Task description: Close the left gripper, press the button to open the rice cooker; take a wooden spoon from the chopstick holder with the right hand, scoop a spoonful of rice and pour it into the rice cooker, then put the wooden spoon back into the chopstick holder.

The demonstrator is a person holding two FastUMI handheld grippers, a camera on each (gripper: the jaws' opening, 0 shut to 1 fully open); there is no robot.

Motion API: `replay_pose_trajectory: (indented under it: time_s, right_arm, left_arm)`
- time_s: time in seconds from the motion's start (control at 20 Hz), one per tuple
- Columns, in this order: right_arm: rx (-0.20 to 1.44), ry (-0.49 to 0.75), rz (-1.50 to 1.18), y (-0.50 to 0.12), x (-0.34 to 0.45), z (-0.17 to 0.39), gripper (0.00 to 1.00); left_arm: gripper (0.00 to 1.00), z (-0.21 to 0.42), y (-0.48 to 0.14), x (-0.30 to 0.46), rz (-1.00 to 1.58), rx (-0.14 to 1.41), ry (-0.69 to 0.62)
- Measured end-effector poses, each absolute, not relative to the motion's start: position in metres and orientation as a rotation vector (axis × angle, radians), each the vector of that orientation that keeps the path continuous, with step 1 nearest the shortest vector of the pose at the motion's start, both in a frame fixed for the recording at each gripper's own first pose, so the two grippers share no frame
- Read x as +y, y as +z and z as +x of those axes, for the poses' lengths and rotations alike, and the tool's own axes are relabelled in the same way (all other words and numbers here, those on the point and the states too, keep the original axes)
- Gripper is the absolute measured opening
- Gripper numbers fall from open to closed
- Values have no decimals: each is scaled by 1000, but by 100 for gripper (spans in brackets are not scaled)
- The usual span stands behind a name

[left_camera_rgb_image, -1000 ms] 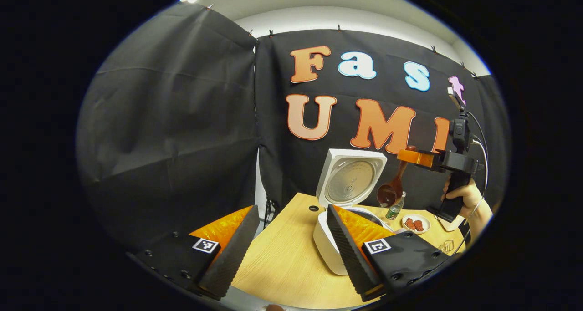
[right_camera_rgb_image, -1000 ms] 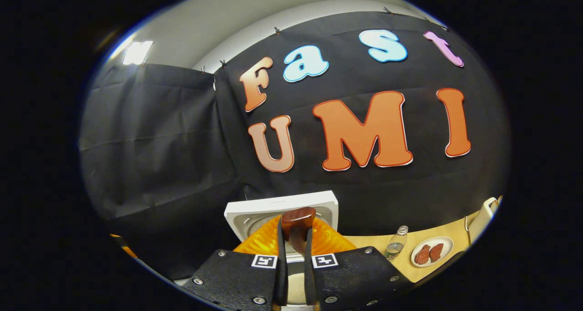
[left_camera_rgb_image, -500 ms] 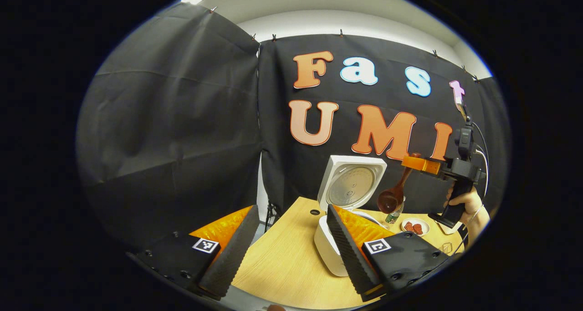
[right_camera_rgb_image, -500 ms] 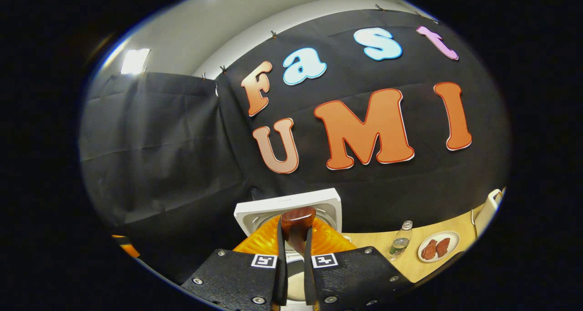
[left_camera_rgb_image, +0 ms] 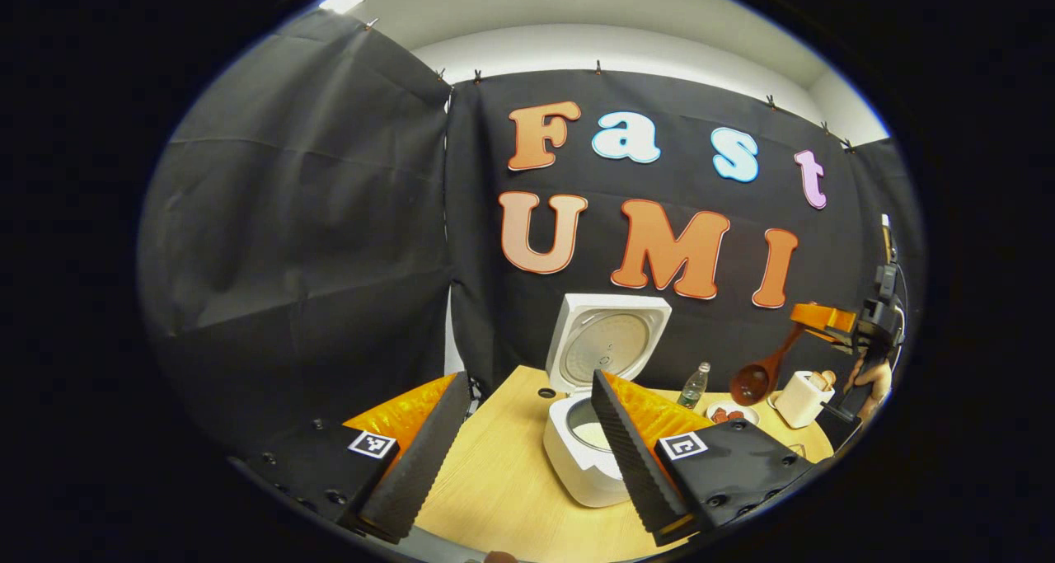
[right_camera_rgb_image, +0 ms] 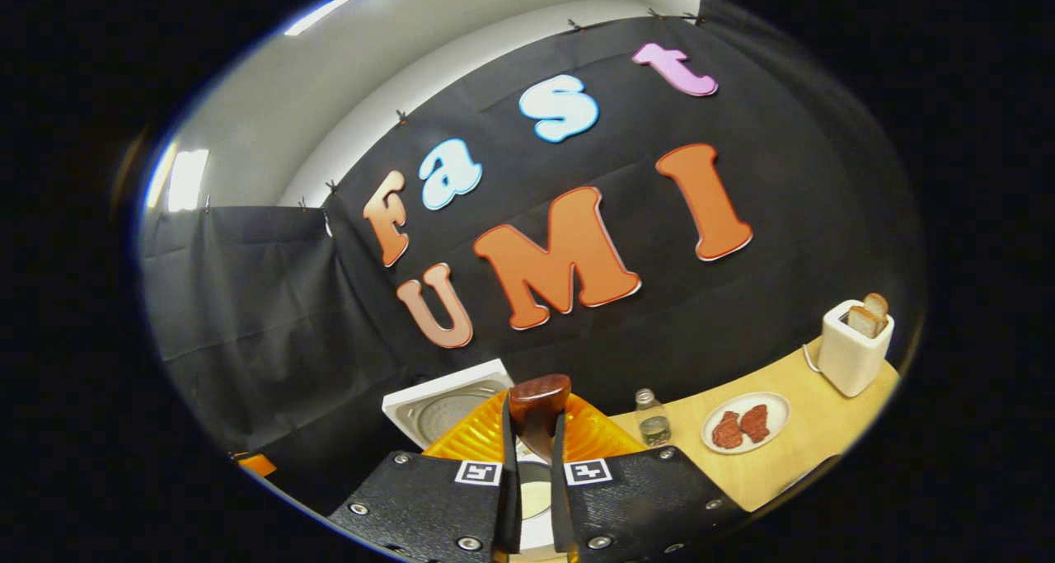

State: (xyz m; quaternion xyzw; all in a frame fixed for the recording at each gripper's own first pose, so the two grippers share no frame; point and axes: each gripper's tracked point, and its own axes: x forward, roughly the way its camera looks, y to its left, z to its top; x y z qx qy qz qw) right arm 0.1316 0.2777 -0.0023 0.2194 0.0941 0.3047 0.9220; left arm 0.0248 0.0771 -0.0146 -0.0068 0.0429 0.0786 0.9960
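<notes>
The right gripper [right_camera_rgb_image: 527,456] clamps the wooden spoon [left_camera_rgb_image: 762,371] by its handle, bowl hanging low over the table [left_camera_rgb_image: 511,480] near the toaster [left_camera_rgb_image: 801,398] (well right of the open rice cooker [left_camera_rgb_image: 577,456]). The left gripper [left_camera_rgb_image: 527,456] hangs spread, empty. With so thin a hold, the spoon could swivel and miss the chopstick holder.

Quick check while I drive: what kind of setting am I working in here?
Likely a mock kitchen in a cloth-walled recording booth: an open rice cooker, a toaster holding bread and a plate of meat share one wooden table.
</notes>
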Motion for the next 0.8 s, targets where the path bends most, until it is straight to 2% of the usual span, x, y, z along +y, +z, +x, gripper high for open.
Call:
replay_pose_trajectory:
  time_s: [0.5, 0.8]
  right_arm:
    - [220, 252, 512, -69, 72, 136, 13]
    - [286, 99, 552, -136, 8, 137, 14]
  left_arm:
    - [100, 35, -3, 45, 11, 63, 111]
    - [100, 32, -6, 32, 24, 69, 122]
